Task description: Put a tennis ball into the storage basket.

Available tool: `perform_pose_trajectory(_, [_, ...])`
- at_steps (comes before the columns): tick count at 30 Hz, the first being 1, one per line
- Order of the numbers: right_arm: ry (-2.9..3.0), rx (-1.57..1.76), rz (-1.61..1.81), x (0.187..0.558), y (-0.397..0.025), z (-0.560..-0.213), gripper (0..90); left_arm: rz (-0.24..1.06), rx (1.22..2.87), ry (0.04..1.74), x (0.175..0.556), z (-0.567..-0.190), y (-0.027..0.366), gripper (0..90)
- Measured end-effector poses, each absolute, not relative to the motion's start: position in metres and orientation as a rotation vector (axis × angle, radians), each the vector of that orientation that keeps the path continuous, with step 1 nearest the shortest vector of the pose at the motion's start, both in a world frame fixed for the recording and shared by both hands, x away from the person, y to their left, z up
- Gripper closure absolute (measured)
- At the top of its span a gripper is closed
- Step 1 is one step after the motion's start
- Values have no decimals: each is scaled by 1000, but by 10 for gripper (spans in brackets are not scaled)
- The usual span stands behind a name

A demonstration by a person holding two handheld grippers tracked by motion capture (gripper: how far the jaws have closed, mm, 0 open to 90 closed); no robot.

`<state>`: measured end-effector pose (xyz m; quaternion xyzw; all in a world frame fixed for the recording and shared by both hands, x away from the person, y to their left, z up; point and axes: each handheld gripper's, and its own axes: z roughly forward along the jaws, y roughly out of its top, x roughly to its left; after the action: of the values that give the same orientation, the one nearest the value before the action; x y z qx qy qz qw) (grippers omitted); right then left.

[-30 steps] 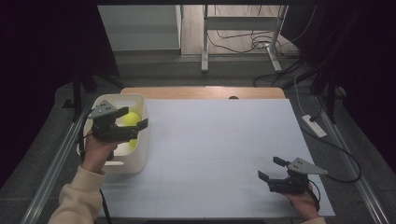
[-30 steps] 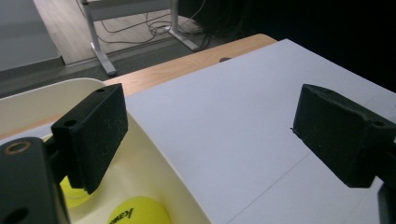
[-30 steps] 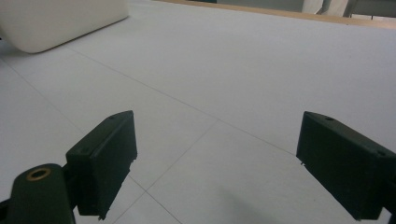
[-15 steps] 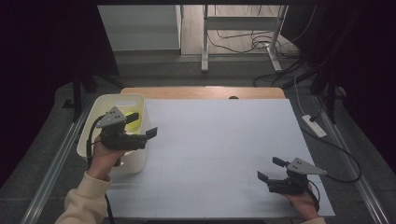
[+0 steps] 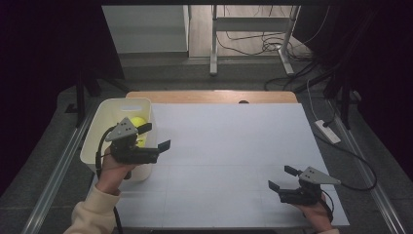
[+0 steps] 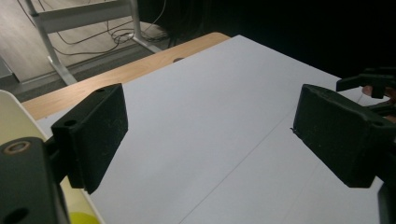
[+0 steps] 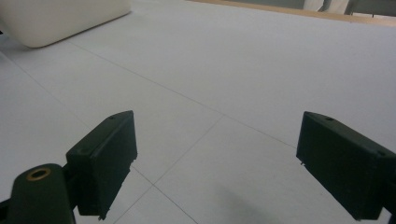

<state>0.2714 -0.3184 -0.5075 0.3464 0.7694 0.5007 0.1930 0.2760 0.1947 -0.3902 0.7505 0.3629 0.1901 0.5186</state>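
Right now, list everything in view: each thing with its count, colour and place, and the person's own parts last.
tub: one, cream, on the table's left edge
ball: one, yellow-green, inside the tub; whether more lie under it I cannot tell
sheet: one, white, covering most of the table
table: one, wood, bare strip along the far edge
power strip: one, white, on the floor right of the table
frame: one, grey metal, on the floor beyond the table
left gripper: one, black, open, over the tub's right rim
right gripper: one, black, open, low over the sheet's near right
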Motion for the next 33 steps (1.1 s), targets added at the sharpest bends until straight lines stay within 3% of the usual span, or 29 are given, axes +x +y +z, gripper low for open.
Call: perform_pose_trajectory(33, [2151, 971, 1406, 267, -319, -506, 121, 273, 1894, 764, 242, -436, 153, 119])
